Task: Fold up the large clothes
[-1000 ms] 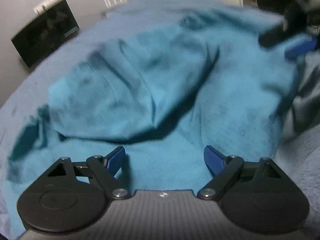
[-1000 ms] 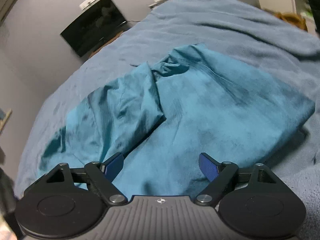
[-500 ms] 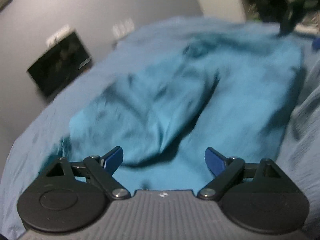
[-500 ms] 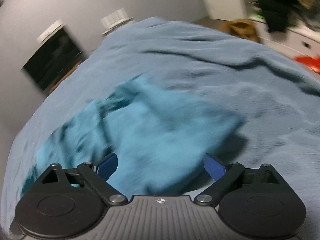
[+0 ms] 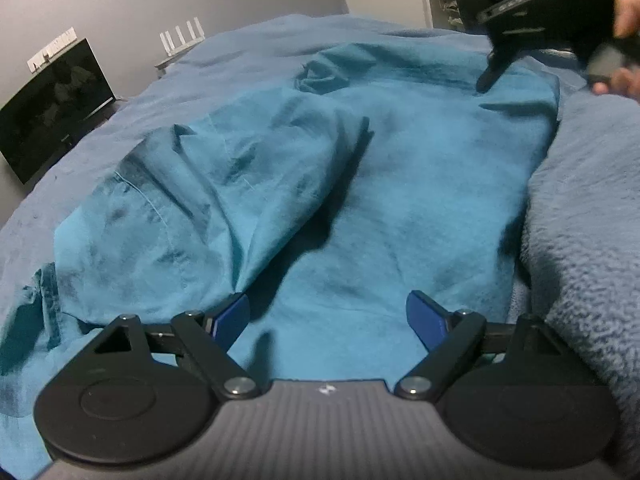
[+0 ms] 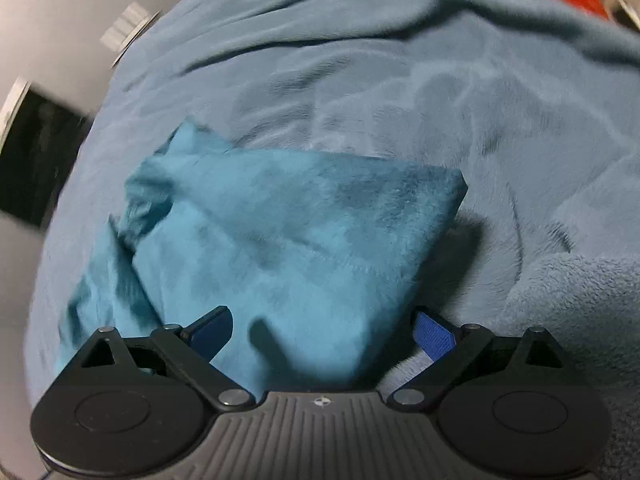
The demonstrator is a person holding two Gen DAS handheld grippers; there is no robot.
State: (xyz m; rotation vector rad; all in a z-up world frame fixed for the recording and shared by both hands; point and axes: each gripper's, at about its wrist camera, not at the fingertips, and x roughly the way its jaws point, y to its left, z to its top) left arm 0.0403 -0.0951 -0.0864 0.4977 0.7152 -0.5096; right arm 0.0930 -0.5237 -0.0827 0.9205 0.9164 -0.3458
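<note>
So there was one garment, a teal shirt-type thing [image 5: 304, 184], lying on the bed with one side already flopped over the middle, which left a long raised fold running diagonally with a dark shadow under its edge. The near hem sat right in front of the left gripper [image 5: 328, 320] and the crumpled collar end pointed away toward the wall. From the right wrist view the same garment [image 6: 288, 240] looked like a rough wedge, with one clean corner sticking out to the right and the bunched part off to the left.

Under it was one grey-blue fleecy blanket [image 5: 592, 216] covering the whole bed, rumpled into a couple of thick ridges on the right side.

Two grippers in total. The left one's two blue fingers [image 5: 230, 316] stood well apart but were closing in a bit, with teal cloth lying below the gap and nothing pinched. The right gripper [image 6: 324, 332] had its fingers spread wide over the garment's near edge, also clamping nothing (that view was pretty smeared, so take the cloth details loosely). In the left wrist view the right gripper [image 5: 532, 20] showed up at the top right, a person's hand [image 5: 624, 40] around it, one dark fingertip hanging just above the far corner of the cloth.

Back by the wall: one dark screen [image 5: 52, 108] and one white router with four antennas [image 5: 182, 40].
</note>
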